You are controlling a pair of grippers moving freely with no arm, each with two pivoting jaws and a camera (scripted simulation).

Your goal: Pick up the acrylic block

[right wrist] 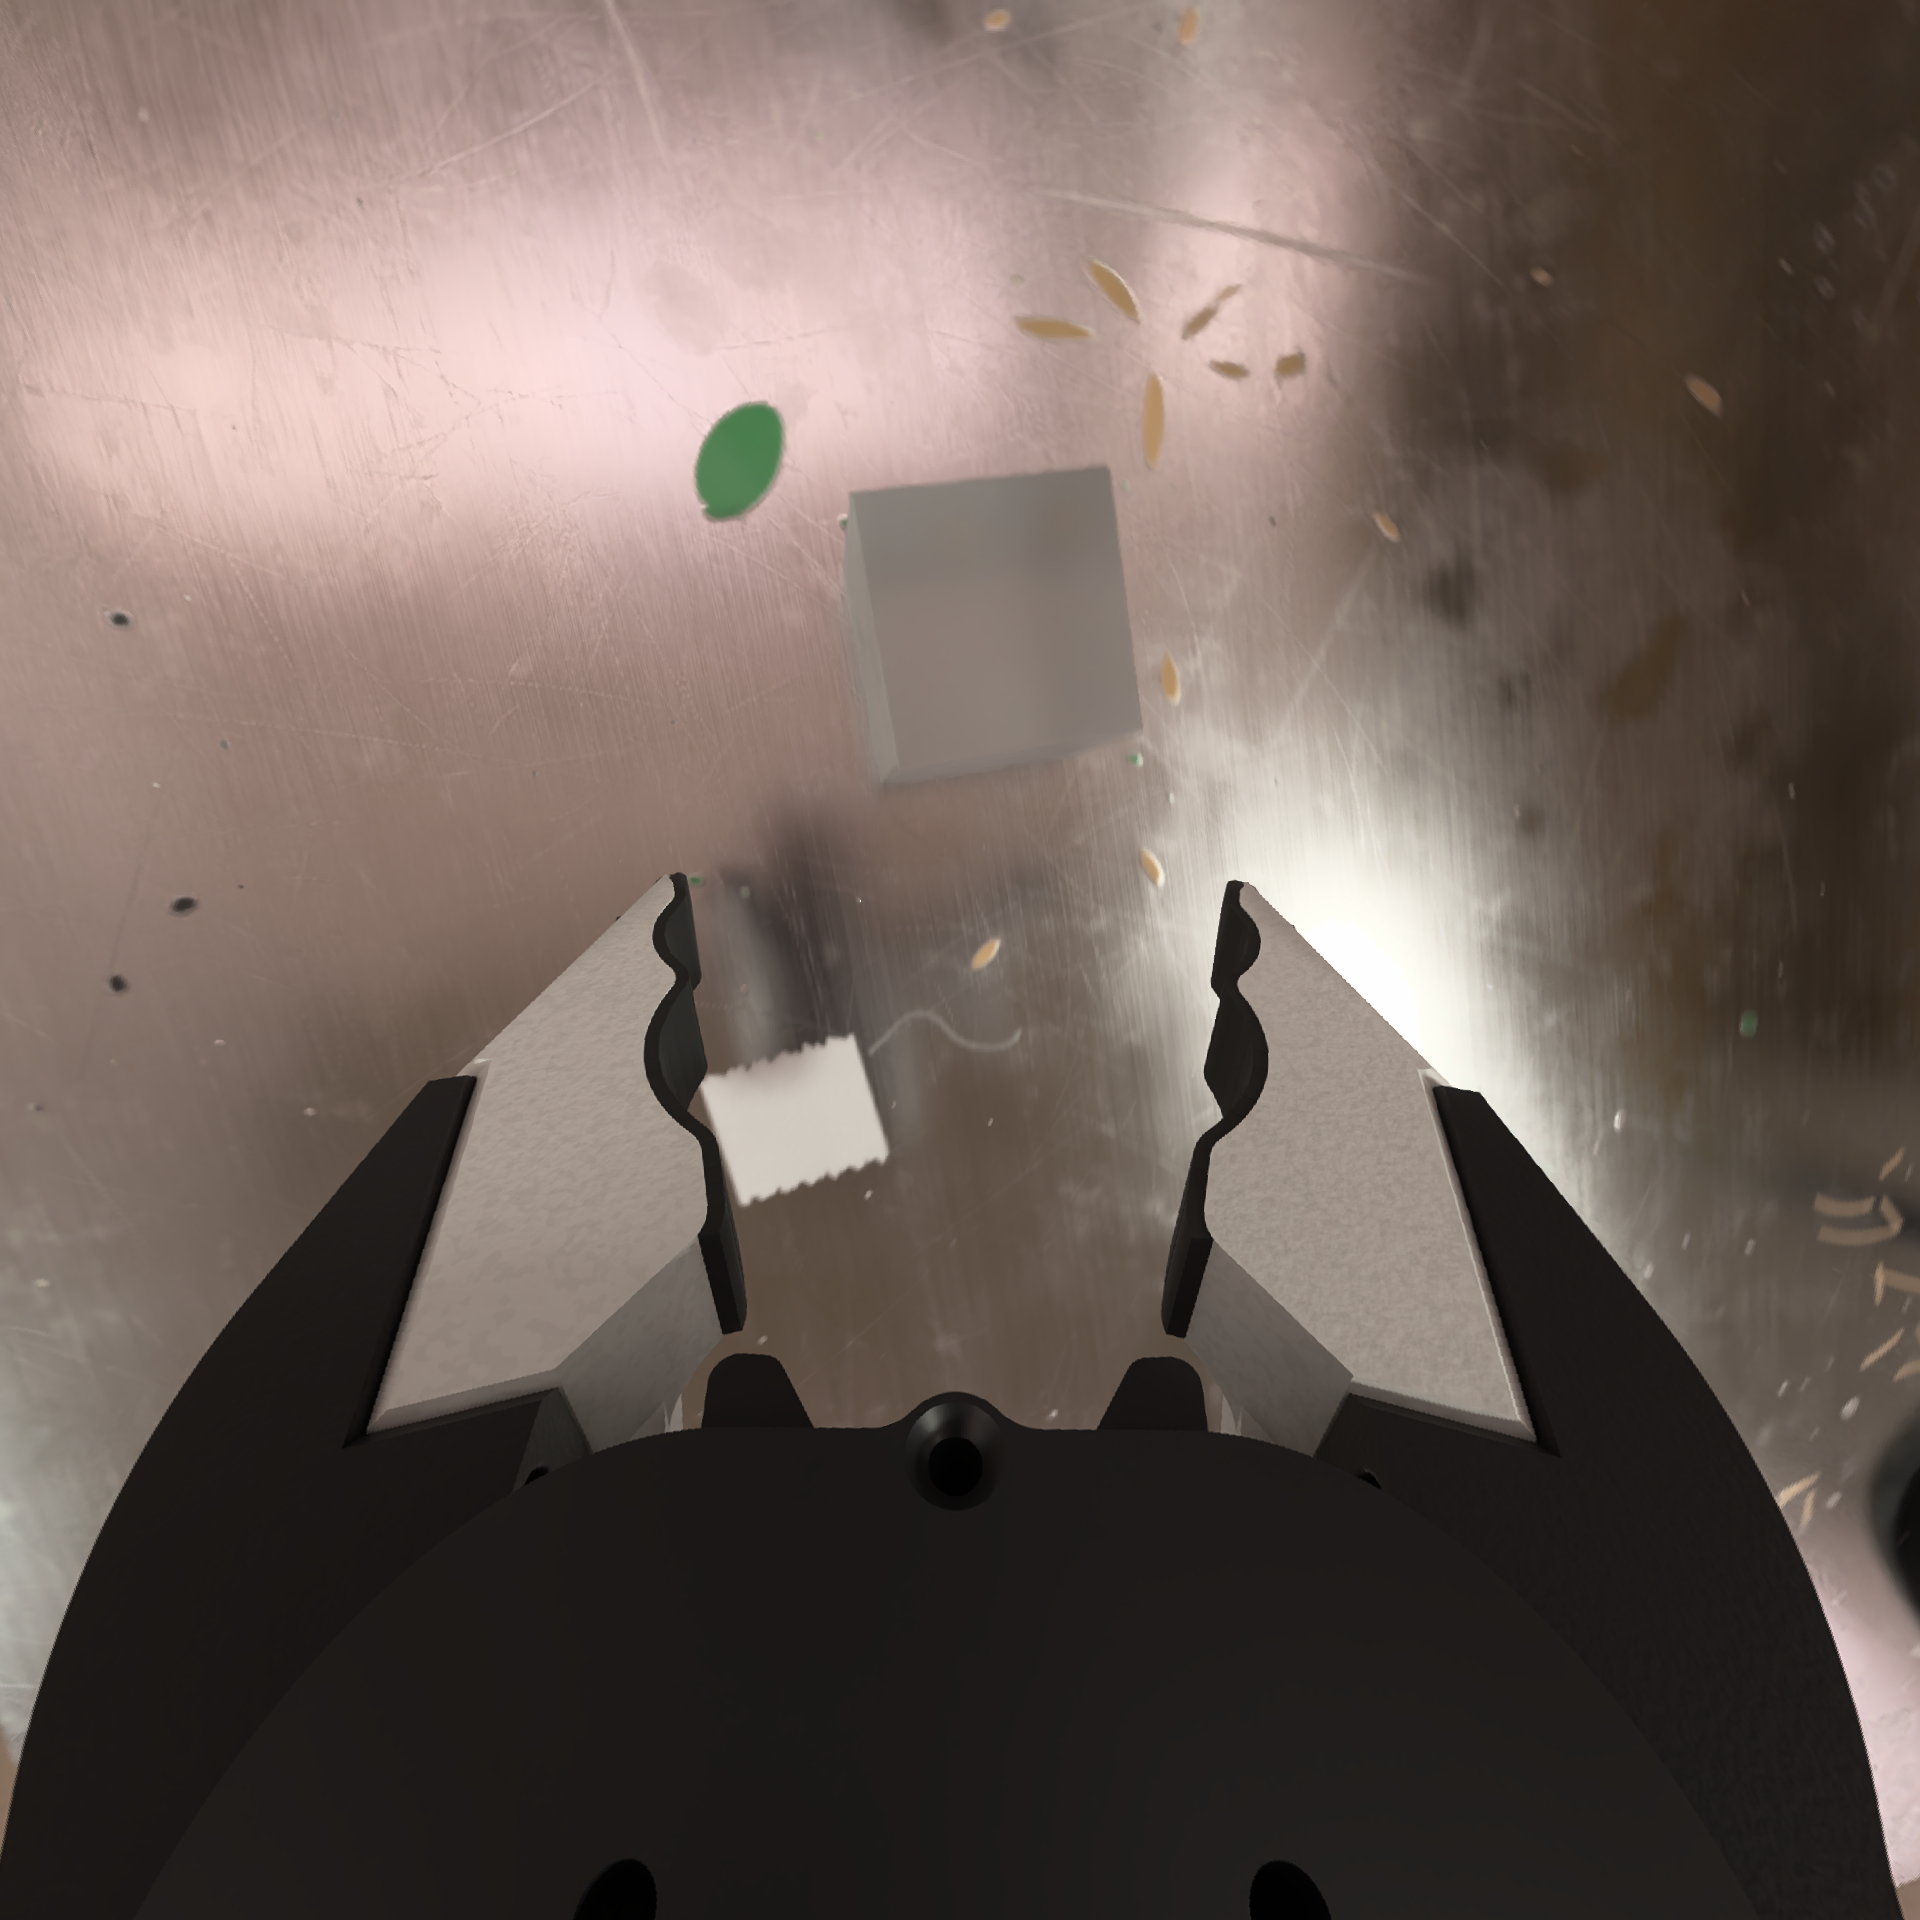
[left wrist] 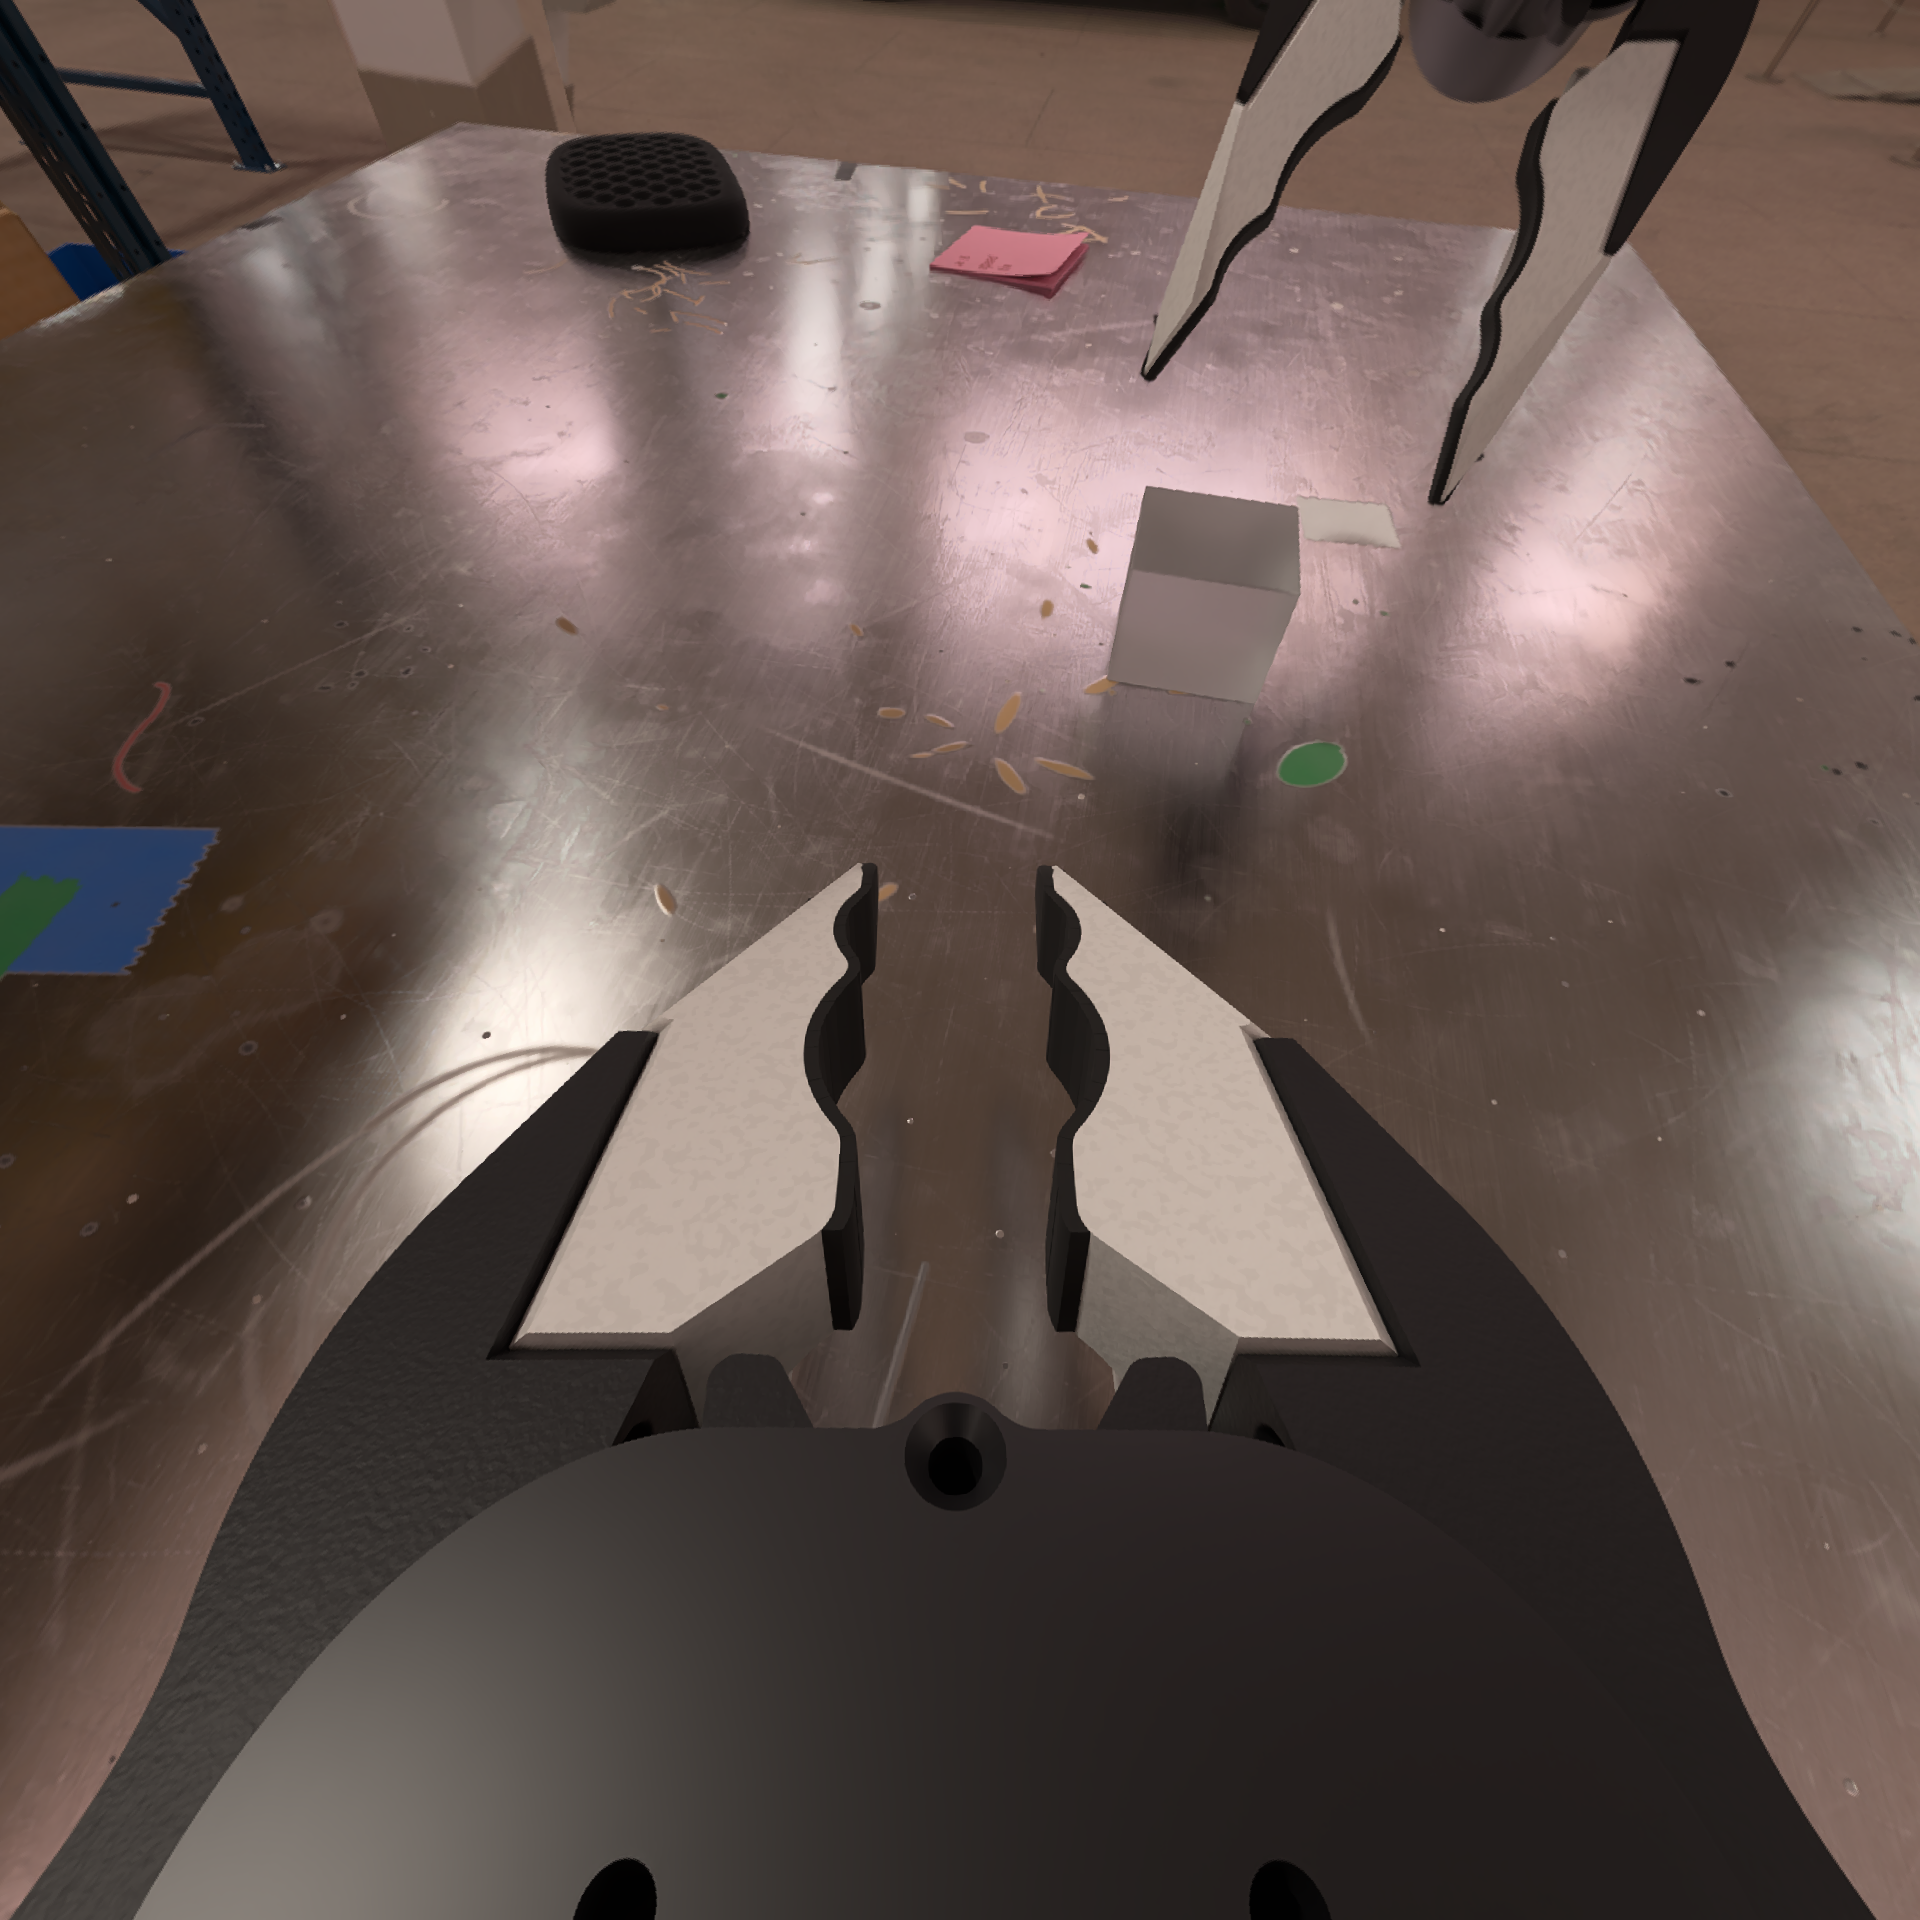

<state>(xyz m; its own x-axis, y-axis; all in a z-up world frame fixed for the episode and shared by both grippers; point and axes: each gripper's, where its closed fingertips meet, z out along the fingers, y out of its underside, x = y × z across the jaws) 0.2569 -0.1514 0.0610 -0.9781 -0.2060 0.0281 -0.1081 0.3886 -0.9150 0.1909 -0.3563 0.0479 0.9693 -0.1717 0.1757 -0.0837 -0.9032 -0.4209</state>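
**Two grippers over a scratched metal table, block untouched**

The surface was a scuffed, shiny metal table (left wrist: pixel 520 623), streaked with pale reflections and flecked with tan shavings. At its left edge lay a blue patch of tape (left wrist: pixel 99 899) with a green strip on it, cut off by the frame, and a thin red squiggle (left wrist: pixel 140 738) sat just beyond. Blue shelving legs (left wrist: pixel 73 125) stood on the brown floor past the far left corner. Further along the far side rested a black honeycomb pad (left wrist: pixel 646 192), then a pink stack of sticky notes (left wrist: pixel 1010 260); whatever was written on top was too small to make out.

The left gripper (left wrist: pixel 956 883) hovered low over the bare middle of the table, its jaws parted by a narrow gap and holding nothing.

Right of centre stood the acrylic block (left wrist: pixel 1205 603), pale and cube-like, resting on the table with a green dot (left wrist: pixel 1311 764) near it and a white scrap of tape (left wrist: pixel 1348 520) just behind. The right gripper (left wrist: pixel 1299 436) hung above and beyond the block, jaws spread wide, empty, its body cut off at the top. From its own camera, the block (right wrist: pixel 992 623) lay ahead of the fingertips, apart from them, and the left finger (right wrist: pixel 582 1122) hid one edge of the white scrap (right wrist: pixel 795 1122). The table's right side fell into dark blur there.
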